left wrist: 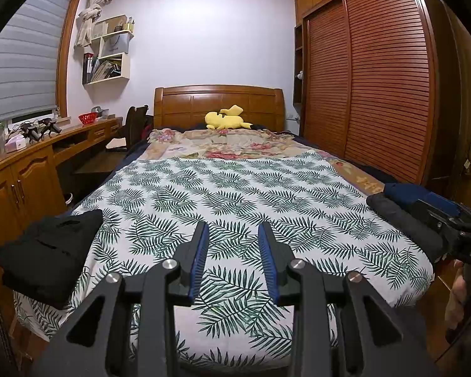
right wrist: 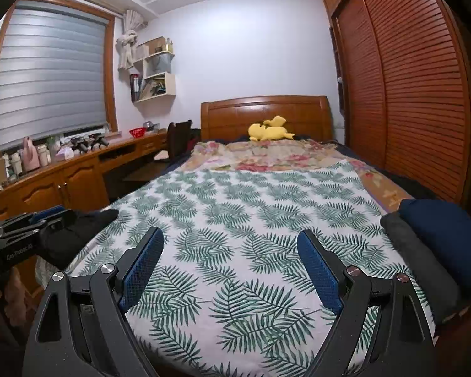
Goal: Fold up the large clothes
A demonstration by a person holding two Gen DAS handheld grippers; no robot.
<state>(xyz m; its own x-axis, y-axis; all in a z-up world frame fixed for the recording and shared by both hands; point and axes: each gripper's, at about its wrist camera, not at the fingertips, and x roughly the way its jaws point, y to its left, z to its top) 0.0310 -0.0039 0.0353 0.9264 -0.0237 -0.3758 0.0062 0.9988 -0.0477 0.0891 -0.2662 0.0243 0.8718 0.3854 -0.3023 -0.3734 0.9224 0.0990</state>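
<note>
Right wrist view: leaf-print sheet (right wrist: 251, 220) lies bare between edge-stacked clothes (right wrist: 430, 245).

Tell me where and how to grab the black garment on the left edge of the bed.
Grip the black garment at its inner corner lying on the leaf-print sheet, coming from the bed's middle with the left gripper. It appears folded and thick there, and its outer part overhangs the bed edge.

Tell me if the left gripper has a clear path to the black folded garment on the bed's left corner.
Probably yes. The left gripper is open and empty, the black folded garment lies just to its left, and only bare leaf-print sheet lies between them.
</note>
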